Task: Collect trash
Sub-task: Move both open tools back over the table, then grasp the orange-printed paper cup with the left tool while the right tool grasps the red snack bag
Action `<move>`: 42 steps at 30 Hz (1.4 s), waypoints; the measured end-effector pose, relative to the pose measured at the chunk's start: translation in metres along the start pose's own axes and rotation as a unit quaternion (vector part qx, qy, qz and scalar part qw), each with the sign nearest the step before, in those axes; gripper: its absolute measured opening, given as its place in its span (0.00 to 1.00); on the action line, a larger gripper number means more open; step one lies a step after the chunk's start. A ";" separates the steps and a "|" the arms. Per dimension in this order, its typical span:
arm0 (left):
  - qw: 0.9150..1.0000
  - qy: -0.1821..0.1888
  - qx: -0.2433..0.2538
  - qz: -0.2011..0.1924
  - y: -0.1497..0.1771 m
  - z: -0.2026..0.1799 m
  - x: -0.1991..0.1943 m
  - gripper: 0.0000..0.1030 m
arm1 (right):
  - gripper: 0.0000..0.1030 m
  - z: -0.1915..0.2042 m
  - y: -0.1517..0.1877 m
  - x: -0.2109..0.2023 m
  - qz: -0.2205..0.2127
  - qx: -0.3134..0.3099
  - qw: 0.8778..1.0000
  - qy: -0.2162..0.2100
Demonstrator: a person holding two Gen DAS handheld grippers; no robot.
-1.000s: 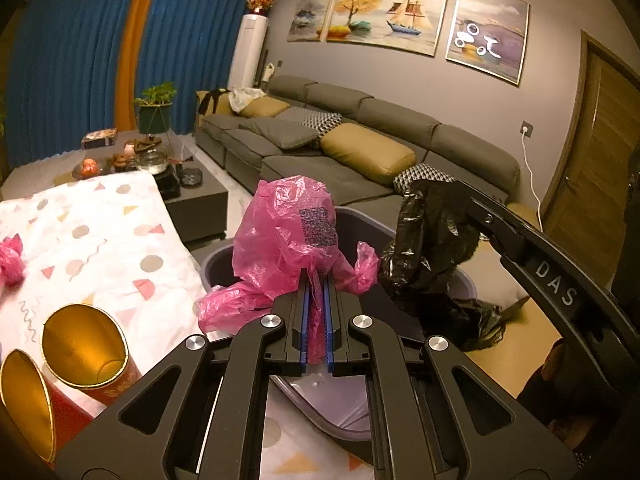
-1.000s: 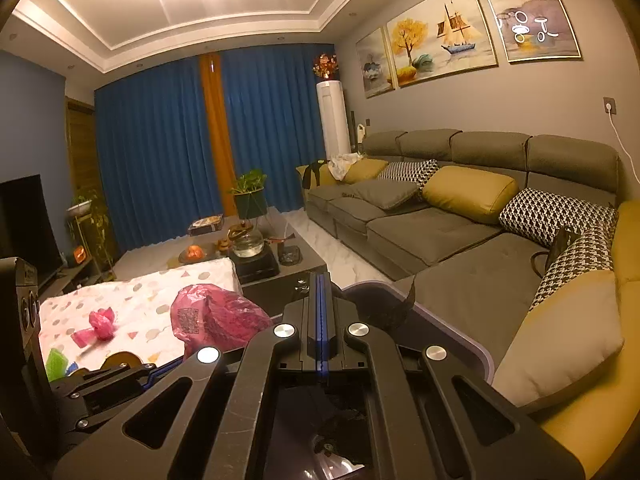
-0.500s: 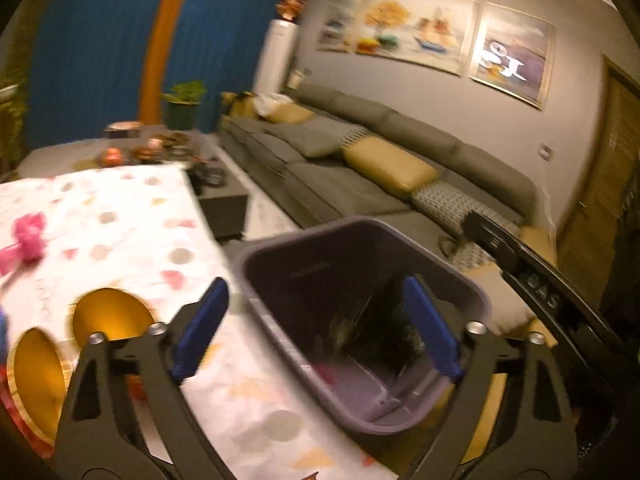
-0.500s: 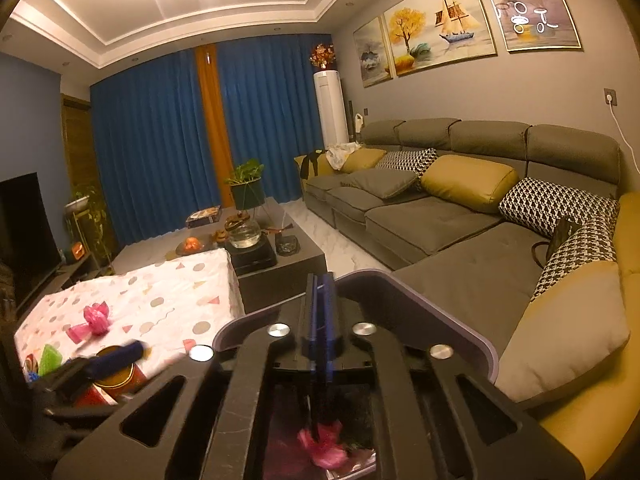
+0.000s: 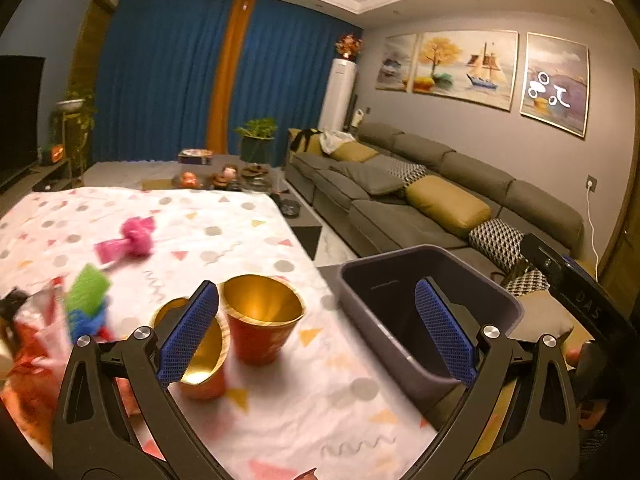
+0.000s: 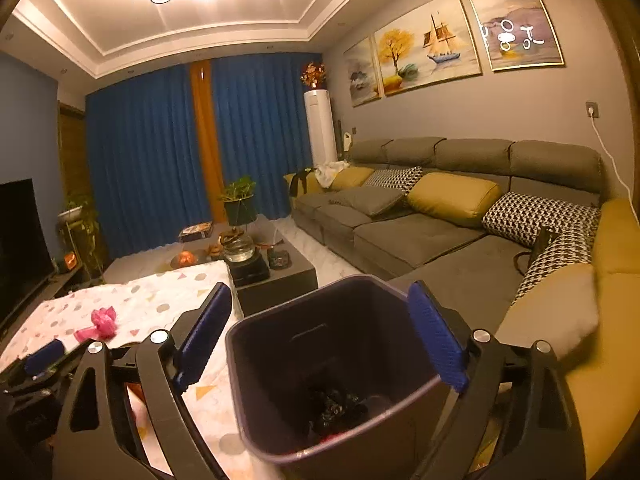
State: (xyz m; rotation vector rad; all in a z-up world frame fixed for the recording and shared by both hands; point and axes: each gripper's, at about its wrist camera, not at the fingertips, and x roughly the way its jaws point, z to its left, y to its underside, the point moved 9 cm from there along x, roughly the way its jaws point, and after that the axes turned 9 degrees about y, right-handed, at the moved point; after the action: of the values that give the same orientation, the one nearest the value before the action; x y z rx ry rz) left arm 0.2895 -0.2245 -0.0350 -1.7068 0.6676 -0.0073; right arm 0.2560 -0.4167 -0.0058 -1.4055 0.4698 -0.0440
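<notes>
Right wrist, smooth tapered plastic bin (image 6: pixel 256 364)

The left gripper (image 5: pixel 316 328) released its pink bag, swung left over the table (image 5: pixel 224 232) and cups (image 5: pixel 260 316), jaws opening; the right gripper (image 6: pixel 324 340) dropped the black bag (image 6: pixel 336 408) into the bin (image 6: pixel 280 316), jaws opening

**Two wrist fisheyes, both facing the sofa side**

Left wrist view sits low over the table (image 5: pixel 208 236), angled down, bin (image 5: pixel 424 292) near right. Right wrist view looks almost straight into the bin (image 6: pixel 320 360), close. Shared: bin, table, sofa (image 6: pixel 420 236), blue curtains (image 5: pixel 168 76), paintings (image 6: pixel 428 48).
</notes>
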 end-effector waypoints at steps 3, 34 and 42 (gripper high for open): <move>1.000 -0.012 0.002 -0.013 0.001 0.008 -0.027 0.94 | 0.85 0.007 0.004 -0.016 -0.003 -0.008 1.000 -0.001; 0.990 -0.134 0.001 -0.035 0.074 0.189 -0.232 0.94 | 0.85 0.190 0.089 -0.151 0.017 -0.075 0.984 -0.162; 0.993 -0.115 -0.006 0.009 0.093 0.205 -0.225 0.90 | 0.85 0.216 0.100 -0.155 0.026 -0.086 0.980 -0.176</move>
State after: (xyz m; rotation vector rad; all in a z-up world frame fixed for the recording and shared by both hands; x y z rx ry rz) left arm 0.1359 0.0479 -0.0942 -1.6817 0.5131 0.2037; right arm 0.1648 -0.1496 -0.0370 -1.5313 0.2194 0.2902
